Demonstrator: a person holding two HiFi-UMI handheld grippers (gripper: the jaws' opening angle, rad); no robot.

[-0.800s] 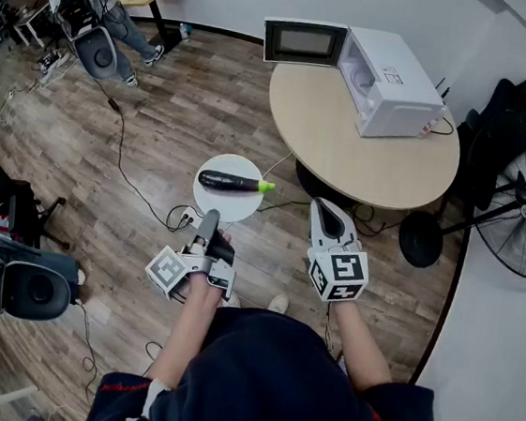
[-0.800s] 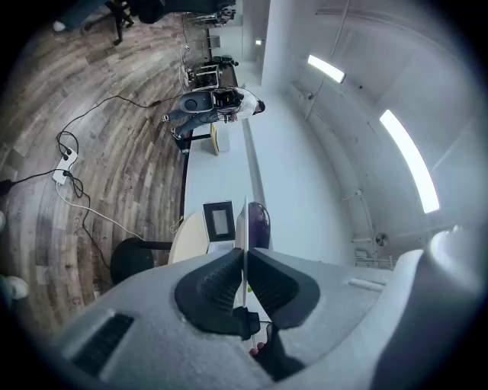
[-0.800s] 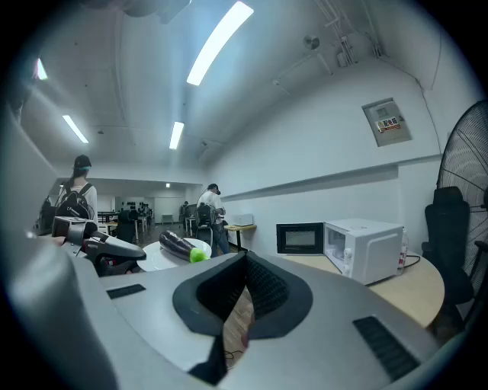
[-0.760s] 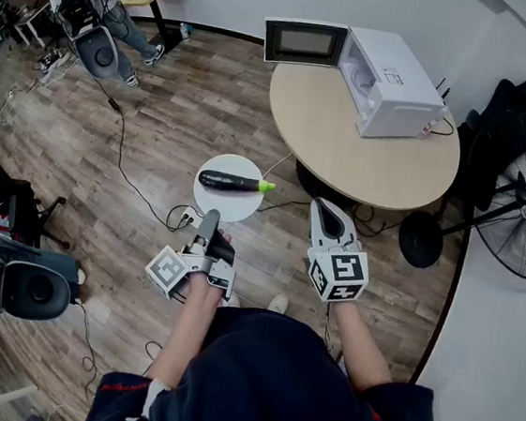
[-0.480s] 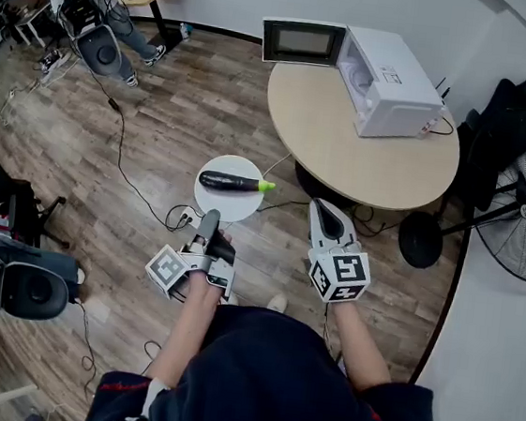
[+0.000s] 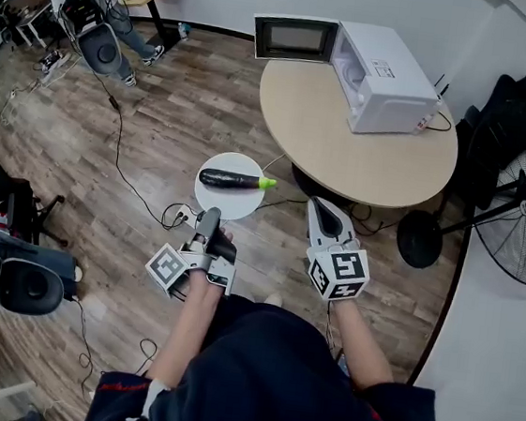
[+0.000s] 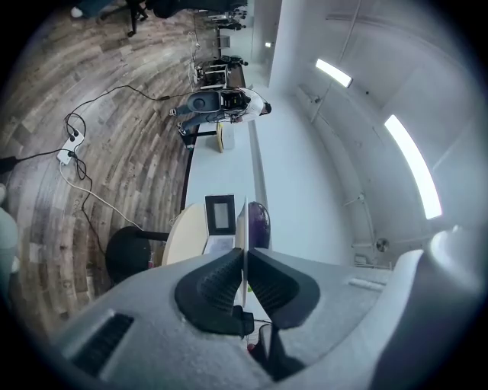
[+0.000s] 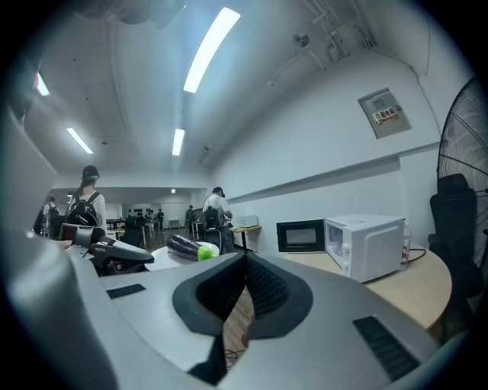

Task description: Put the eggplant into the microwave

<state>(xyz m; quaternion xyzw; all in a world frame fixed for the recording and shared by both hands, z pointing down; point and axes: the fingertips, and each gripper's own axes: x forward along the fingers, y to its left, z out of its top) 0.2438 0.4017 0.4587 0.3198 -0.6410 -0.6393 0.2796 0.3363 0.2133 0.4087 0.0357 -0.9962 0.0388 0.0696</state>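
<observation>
— Eggplant?
— I see the long dark purple eggplant (image 6: pixel 231 181) lying on the small round white stand (image 6: pixel 210 199), alone there, ahead of both claws.
— Microwave?
— The white box microwave (image 6: pixel 385 70) sits on the round beige table (image 6: pixel 346 144), door swung open.
— Claws?
— My left gripper (image 6: pixel 211 217) and right gripper (image 6: pixel 322 208) are both closed, holding nothing.
</observation>
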